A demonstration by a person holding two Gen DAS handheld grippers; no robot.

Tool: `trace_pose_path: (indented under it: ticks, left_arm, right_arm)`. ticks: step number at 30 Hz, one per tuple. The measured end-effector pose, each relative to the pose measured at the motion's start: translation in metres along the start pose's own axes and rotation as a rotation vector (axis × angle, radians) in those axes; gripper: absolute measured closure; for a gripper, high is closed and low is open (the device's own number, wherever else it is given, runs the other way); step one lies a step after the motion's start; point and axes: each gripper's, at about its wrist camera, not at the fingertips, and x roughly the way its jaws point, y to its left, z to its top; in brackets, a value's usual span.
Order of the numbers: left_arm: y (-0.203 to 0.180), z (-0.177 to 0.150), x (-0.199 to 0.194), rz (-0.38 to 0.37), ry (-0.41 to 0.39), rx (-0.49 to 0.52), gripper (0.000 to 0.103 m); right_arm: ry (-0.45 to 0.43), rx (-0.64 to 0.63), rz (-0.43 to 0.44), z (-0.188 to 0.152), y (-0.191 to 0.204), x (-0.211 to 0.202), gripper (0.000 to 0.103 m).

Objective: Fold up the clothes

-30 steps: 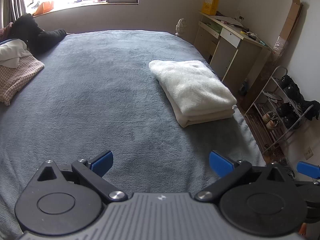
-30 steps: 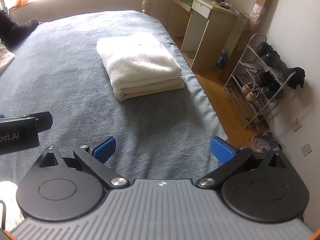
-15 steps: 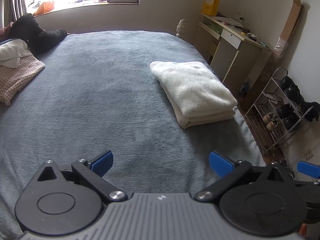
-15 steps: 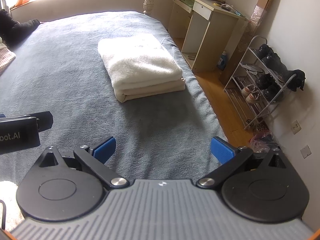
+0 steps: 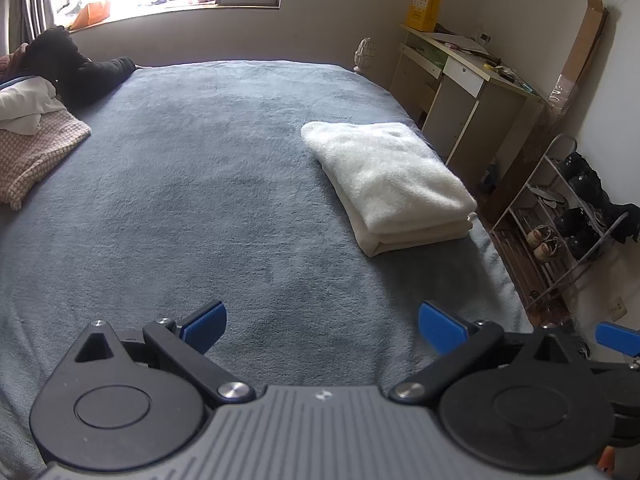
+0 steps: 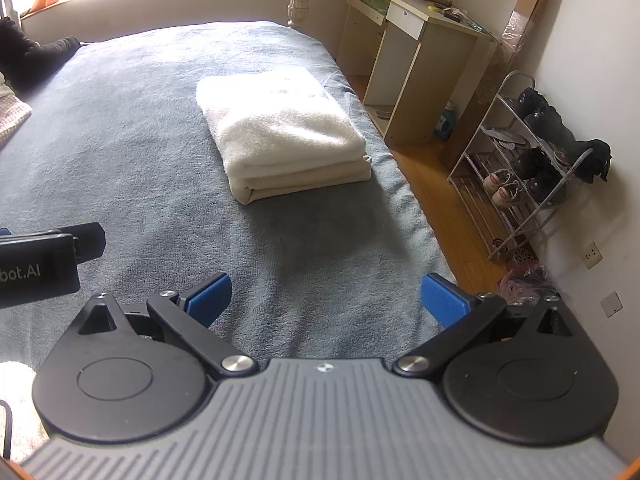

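A folded white fleece garment [image 5: 390,178] lies on top of a folded cream one on the right side of the grey bed [image 5: 192,200]; the stack also shows in the right wrist view [image 6: 282,132]. My left gripper [image 5: 322,326] is open and empty above the bed's near edge, well short of the stack. My right gripper [image 6: 324,298] is open and empty, also near the front edge, with the stack ahead of it. Unfolded clothes lie at the far left: a pink checked piece [image 5: 34,156], a white one [image 5: 24,106] and a black one [image 5: 76,70].
A desk [image 5: 464,92] stands right of the bed, with a shoe rack [image 5: 568,216] beside it. A window sill [image 5: 168,4] with clutter runs behind the bed. The left gripper's body [image 6: 40,264] shows at the left edge of the right wrist view.
Both grippers have drawn back slightly and tilted up, so the stack sits a little lower in both views. Jaws stay open. The clothes have not moved.
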Motion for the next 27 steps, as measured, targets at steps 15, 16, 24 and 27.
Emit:
trace_pose_path:
  ticks: [15,16,24,27]
  left_arm:
    - [0.0003,-0.0002,-0.0007,0.001,0.001,0.003,0.000]
    - [0.0004,-0.0003,-0.0007,0.001,0.000,0.003,0.000]
    - [0.0000,-0.0016,-0.0008,0.003,0.000,0.002,0.000]
    - [0.0003,-0.0010,-0.0006,0.002,0.001,0.002,0.000]
  right_arm:
    - [0.003,0.003,0.002,-0.0015,-0.0004,0.0003,0.001]
    - [0.003,0.004,0.002,-0.0014,-0.0006,0.0003,0.001]
    - [0.002,0.002,0.002,-0.0022,-0.0001,-0.0013,0.001]
    - [0.002,0.003,0.002,-0.0023,0.0002,-0.0009,0.001]
